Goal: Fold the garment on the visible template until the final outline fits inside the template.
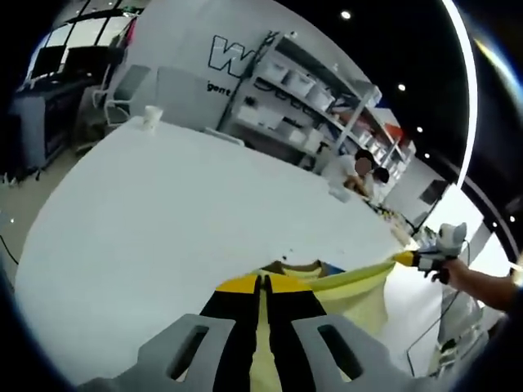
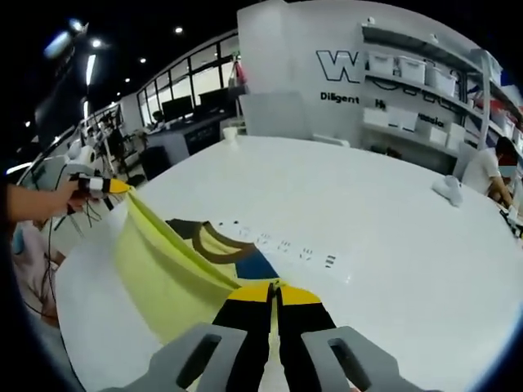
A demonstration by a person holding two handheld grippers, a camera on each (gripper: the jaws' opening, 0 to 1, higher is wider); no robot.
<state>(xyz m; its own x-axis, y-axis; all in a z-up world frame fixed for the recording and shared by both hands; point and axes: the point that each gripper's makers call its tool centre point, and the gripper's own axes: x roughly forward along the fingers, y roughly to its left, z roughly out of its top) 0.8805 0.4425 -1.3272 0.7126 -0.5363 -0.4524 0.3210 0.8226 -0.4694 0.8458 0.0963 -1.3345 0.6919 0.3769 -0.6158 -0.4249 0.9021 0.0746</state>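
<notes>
while stretched over 1 white table (image 2: 392, 220), 1 yellow garment (image 2: 155, 269), l tool (image 1: 262, 282) & r tool (image 2: 274, 287) both clamped on it

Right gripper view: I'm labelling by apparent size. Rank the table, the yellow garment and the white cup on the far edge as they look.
1. table
2. yellow garment, near the camera
3. cup, far off

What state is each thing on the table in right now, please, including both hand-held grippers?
Left hand-held gripper: shut on the garment's edge.
Right hand-held gripper: shut on the garment's edge.
Garment: yellow, lifted and stretched taut between both grippers.
Table: white, garment partly over its near edge.
Cup: upright at the far end.
</notes>
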